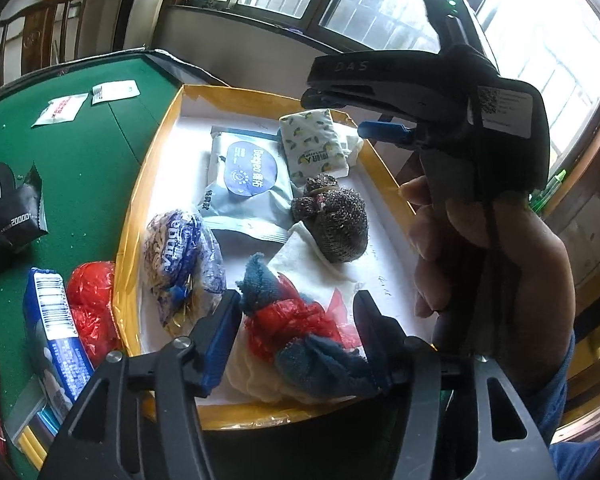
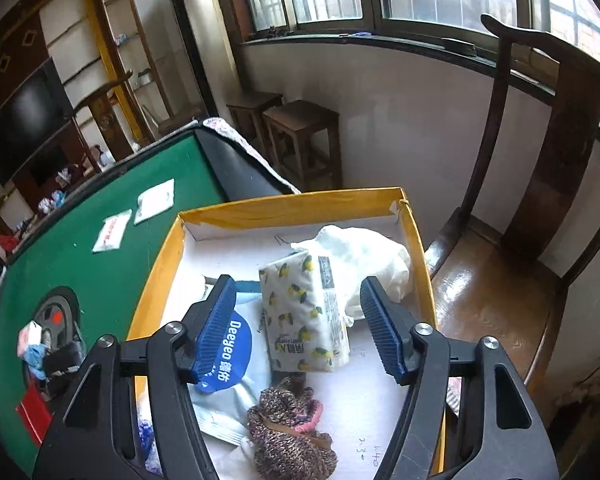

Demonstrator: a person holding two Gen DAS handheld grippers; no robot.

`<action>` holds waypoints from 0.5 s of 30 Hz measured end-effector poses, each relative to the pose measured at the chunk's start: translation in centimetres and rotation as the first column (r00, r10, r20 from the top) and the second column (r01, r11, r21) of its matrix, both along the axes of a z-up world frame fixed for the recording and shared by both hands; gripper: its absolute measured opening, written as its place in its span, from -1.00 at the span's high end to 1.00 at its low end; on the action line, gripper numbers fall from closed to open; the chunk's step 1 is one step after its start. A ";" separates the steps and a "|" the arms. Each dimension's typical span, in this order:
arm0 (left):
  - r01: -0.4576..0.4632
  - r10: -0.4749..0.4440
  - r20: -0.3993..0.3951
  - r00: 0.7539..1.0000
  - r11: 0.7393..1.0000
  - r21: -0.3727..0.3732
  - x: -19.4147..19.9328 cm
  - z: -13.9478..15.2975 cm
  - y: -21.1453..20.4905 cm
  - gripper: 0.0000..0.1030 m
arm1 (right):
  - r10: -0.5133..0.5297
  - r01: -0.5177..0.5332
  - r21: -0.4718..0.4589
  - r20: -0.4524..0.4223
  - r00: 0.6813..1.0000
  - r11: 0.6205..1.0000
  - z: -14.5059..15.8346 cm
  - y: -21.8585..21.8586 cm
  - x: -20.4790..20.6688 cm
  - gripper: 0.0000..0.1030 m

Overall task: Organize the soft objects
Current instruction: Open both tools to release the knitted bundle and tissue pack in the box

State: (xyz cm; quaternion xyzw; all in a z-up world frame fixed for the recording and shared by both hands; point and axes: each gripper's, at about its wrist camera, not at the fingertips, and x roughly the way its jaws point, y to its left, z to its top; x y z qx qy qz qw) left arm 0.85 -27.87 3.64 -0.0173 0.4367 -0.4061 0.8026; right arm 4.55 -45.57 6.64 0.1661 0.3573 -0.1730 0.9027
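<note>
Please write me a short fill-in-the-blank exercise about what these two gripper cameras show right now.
1. The tissue pack printed with lemons lies inside the ____ box.
2. The box sits on a table covered in ____ felt.
3. The left hand-held gripper has its fingers on either side of a red and ____ bundle of cloth.
4. The right hand-held gripper is ____, holding nothing.

Missing words: yellow; green; blue; open

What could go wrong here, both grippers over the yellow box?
1. The left gripper straddles a tangle of blue cloth and red plastic bag; closing may snag both.
2. The lemon-print tissue pack leans on the white bag and could topple if the open right gripper nudges it.
</note>
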 end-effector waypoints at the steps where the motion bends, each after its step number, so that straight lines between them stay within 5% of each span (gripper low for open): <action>1: -0.002 0.002 -0.004 1.000 1.000 -0.011 0.0 0.1 0.1 -0.14 | 0.006 -0.007 0.015 0.023 1.000 1.000 0.2 0.0 -0.2 -0.27; 7: -0.003 0.004 0.013 1.000 0.997 -0.074 -0.3 1.7 1.1 -0.14 | 0.049 -0.054 0.029 0.151 0.987 0.998 1.7 1.0 -1.3 -0.27; 15: -0.045 0.047 0.024 0.999 0.995 -0.087 -0.4 2.8 3.4 -0.14 | 0.089 -0.092 0.014 0.154 0.984 0.996 1.5 2.3 -0.5 -0.27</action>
